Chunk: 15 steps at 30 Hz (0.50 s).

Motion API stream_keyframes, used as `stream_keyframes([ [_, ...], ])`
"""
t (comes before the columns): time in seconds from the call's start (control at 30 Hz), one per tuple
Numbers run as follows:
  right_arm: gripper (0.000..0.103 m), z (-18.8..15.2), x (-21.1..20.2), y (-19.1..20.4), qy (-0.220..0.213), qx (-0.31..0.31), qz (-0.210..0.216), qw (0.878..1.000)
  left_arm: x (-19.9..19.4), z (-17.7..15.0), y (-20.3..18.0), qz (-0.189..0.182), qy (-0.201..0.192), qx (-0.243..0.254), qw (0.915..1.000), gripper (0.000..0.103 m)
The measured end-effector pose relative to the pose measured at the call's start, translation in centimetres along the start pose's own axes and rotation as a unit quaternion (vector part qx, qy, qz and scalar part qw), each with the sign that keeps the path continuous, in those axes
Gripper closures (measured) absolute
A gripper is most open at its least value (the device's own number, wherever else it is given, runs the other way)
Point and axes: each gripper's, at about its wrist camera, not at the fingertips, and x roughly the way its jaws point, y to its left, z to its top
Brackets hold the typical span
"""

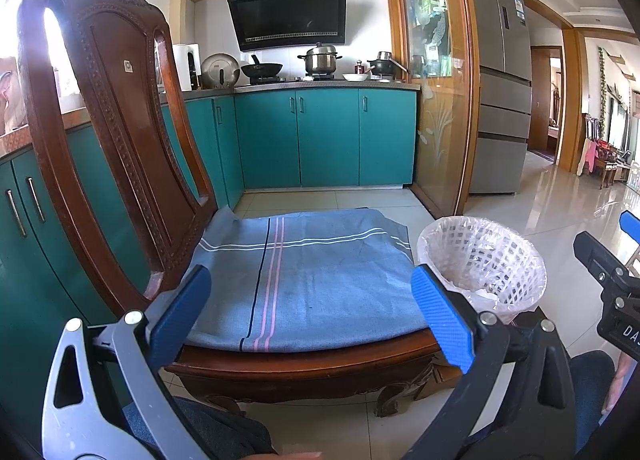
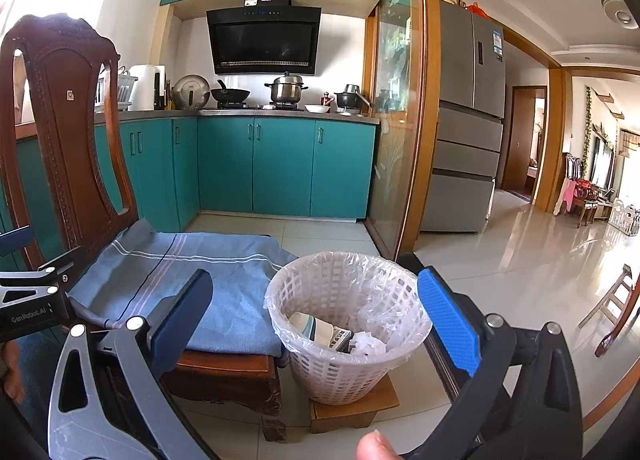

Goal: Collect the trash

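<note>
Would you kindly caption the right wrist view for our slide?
Open right gripper above lined white basket holding trash, beside cloth-covered chair.

The basket [image 2: 348, 324] wall hides most trash [image 2: 320, 334], perhaps 2 packets.

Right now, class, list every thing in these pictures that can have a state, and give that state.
Left tongs: open, holding nothing.
Right tongs: open, holding nothing.
Bin: upright on a low wooden stand, bag-lined, trash inside.
Cloth: spread flat over the chair seat, nothing on it.
Cupboard doors: shut.
Fridge: shut.
</note>
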Motion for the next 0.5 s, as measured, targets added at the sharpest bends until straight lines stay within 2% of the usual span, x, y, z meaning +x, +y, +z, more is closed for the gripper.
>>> stream_keyframes([
  [0.5, 0.003, 0.12, 0.02, 0.05, 0.002, 0.001, 0.002, 1.0, -0.21, -0.15, -0.34, -0.001, 0.004, 0.001, 1.0, 0.003],
])
